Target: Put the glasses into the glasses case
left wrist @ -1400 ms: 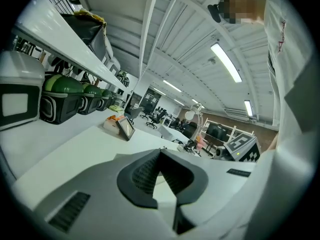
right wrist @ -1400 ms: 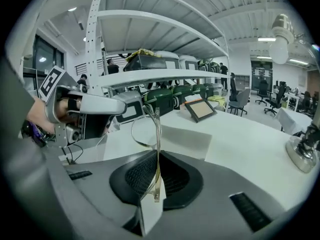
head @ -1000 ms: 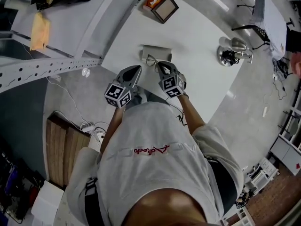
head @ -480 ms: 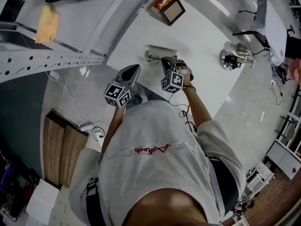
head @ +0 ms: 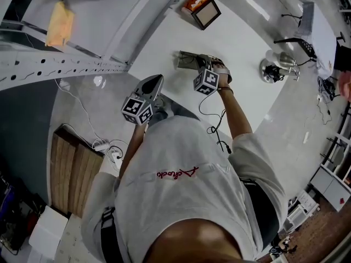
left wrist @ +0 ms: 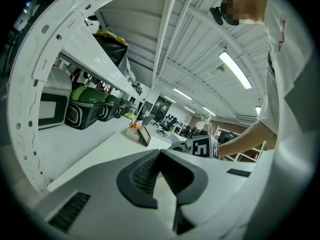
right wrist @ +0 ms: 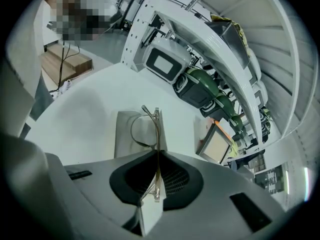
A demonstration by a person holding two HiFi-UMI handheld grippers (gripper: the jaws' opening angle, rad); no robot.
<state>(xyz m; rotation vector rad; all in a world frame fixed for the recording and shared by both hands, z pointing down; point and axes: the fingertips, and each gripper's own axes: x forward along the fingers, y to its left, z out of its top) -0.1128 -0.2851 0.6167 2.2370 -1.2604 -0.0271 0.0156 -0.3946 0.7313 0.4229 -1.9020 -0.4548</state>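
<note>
While the right gripper (right wrist: 157,154) is clamped on the glasses (right wrist: 157,134), pinching them edge-on by the frame, they hang over the grey case (right wrist: 123,136) on the white worktop (head: 236,37). They are not yet lying inside it. The pick-up looks done; lowering them in, letting go and perhaps shutting the case remain. The left gripper (left wrist: 160,156) is closed on nothing, held back near the worktop's edge. The only writing is red script on the person's shirt (head: 176,174), too small to read. The gripper cubes carry black-and-white square markers, no words.

grey glasses case (right wrist: 122,144), white table (right wrist: 85,109)
</note>
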